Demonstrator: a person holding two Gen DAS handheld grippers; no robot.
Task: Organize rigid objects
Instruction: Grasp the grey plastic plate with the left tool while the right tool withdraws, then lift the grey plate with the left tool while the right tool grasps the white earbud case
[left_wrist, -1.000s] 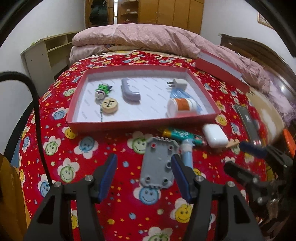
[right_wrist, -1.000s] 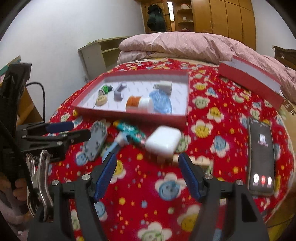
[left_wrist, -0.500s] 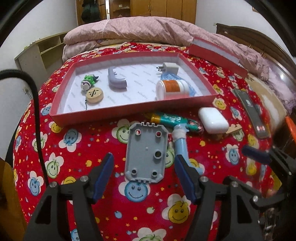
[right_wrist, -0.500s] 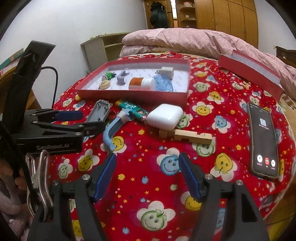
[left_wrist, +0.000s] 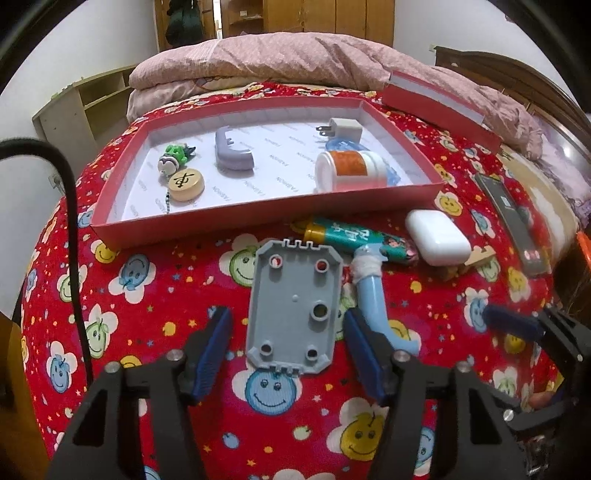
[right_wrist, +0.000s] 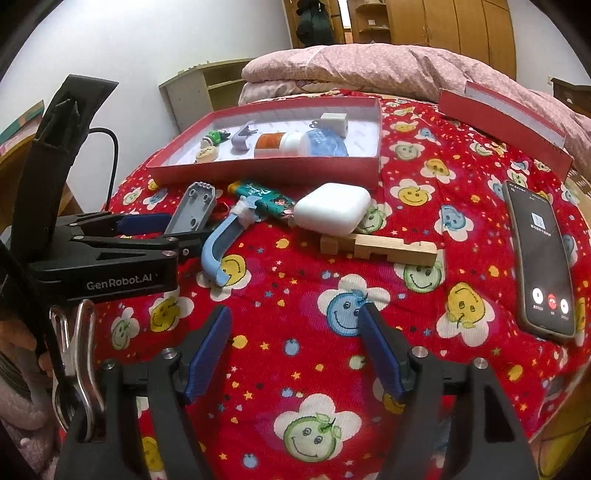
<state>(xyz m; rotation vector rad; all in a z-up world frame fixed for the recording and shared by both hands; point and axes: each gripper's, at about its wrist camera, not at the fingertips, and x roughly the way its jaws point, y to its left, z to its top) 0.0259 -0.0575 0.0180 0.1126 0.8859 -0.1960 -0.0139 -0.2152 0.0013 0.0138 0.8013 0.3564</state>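
On the bed, the left gripper (left_wrist: 286, 350) has been closing its open jaws around the grey plate (left_wrist: 293, 308), ready to lift it into the box (left_wrist: 236, 221); the right gripper (right_wrist: 295, 350) waits open, holding nothing.

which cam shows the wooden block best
The right wrist view: the wooden block lies in full view, notches visible, just beyond the white case. In the left wrist view only its tip peeks out behind that case.
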